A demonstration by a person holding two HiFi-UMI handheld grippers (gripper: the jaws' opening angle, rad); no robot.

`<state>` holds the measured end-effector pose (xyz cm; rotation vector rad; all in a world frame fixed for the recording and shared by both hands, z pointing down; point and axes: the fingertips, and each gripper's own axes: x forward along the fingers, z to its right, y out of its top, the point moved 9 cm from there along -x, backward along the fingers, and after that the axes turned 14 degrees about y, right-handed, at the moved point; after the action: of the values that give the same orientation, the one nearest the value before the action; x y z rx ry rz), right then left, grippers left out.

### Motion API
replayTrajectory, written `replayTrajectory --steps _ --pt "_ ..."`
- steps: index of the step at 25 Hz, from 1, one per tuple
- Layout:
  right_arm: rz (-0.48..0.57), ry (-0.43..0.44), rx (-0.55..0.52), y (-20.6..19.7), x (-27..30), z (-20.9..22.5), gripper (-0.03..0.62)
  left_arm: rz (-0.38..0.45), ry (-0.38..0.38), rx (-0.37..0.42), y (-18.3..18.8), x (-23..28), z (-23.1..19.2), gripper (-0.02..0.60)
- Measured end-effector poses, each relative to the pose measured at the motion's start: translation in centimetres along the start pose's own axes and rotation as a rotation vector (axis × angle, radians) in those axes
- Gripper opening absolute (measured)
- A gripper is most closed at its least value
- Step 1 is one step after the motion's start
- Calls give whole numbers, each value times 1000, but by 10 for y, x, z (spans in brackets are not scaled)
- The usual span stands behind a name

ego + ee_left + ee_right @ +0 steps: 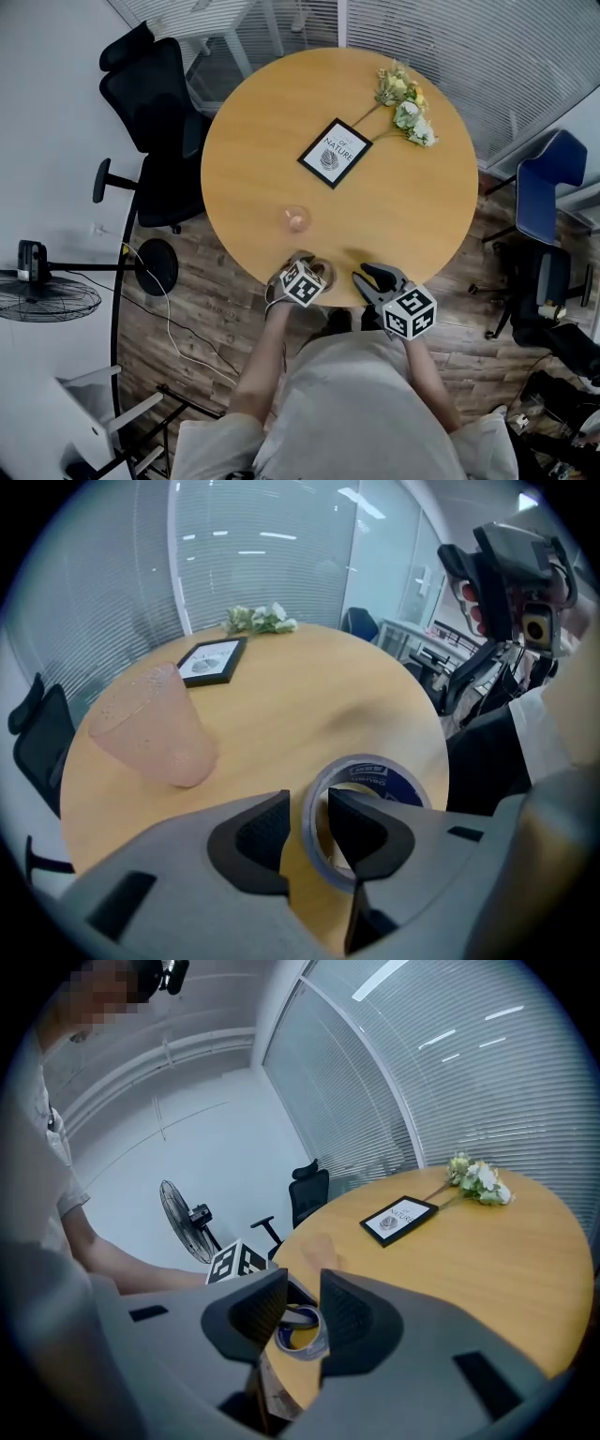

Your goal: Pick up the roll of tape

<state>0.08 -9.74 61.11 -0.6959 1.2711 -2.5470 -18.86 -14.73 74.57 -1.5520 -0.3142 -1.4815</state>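
Observation:
The roll of tape [323, 273], clear with a blue label, lies flat near the front edge of the round wooden table [403, 206]. My left gripper [315, 267] points steeply down onto it. In the left gripper view the jaws straddle the wall of the tape [375, 772], one pad outside and one inside the hole. A sliver of table shows beside the wall, so the left gripper [308, 803] is open. My right gripper [367, 275] hovers just right of the roll, open and empty. In the right gripper view the tape [300, 1335] shows beyond the right gripper [303, 1288].
A pink plastic cup [296, 219] stands behind the tape. Farther back lie a framed picture [335, 153] and a bunch of flowers [405, 105]. A black chair [150, 94], a blue chair [548, 187] and a floor fan [42, 295] surround the table.

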Motion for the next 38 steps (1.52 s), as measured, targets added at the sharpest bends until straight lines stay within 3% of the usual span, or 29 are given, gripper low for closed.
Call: replayTrajectory --steps 8,24,38 --pt "2 -29 2 3 -7 4 101 -51 -24 92 1 14 5 100" --pt "7 -52 8 2 -9 5 101 -41 4 21 -5 10 2 60" --pt "19 -44 3 8 -5 4 101 50 62 -10 16 -20 -9 60"
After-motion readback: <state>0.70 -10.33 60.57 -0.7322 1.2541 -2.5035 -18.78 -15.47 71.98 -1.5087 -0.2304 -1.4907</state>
